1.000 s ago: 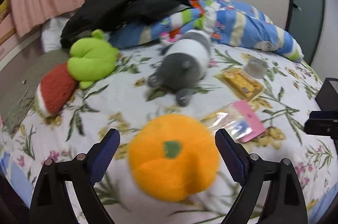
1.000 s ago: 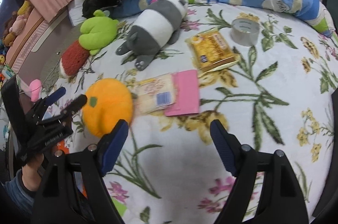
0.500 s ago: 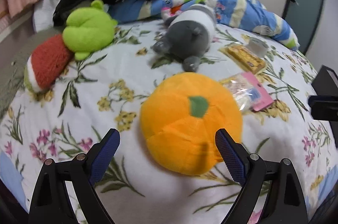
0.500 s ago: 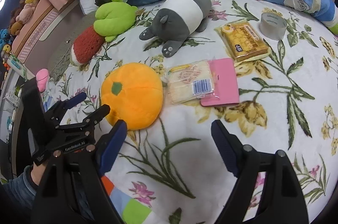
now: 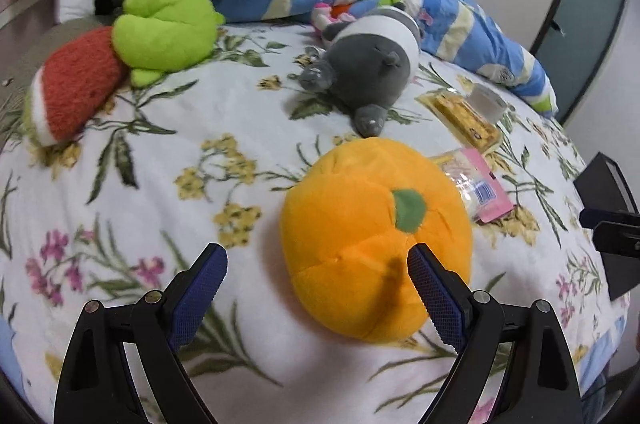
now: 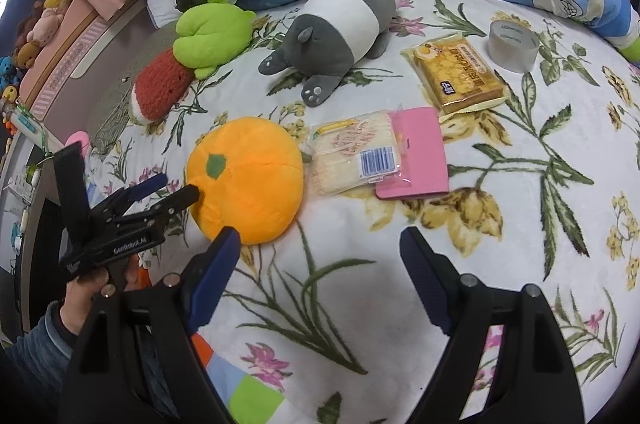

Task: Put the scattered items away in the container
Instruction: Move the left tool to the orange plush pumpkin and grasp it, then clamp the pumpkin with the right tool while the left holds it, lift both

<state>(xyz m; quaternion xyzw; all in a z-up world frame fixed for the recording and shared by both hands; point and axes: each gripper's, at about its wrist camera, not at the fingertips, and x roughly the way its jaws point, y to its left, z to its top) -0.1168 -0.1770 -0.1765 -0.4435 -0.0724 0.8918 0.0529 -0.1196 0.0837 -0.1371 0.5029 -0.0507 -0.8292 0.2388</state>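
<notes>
My left hand-held gripper is wide open, right pad over the round orange plush pumpkin, lining up the grab. Right hand-held gripper is open and empty just beside it. No container visible.

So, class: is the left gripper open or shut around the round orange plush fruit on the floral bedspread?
Open. The left gripper has its blue pads spread wide; the round orange plush fruit is beside its right pad, not clamped between the two.
</notes>
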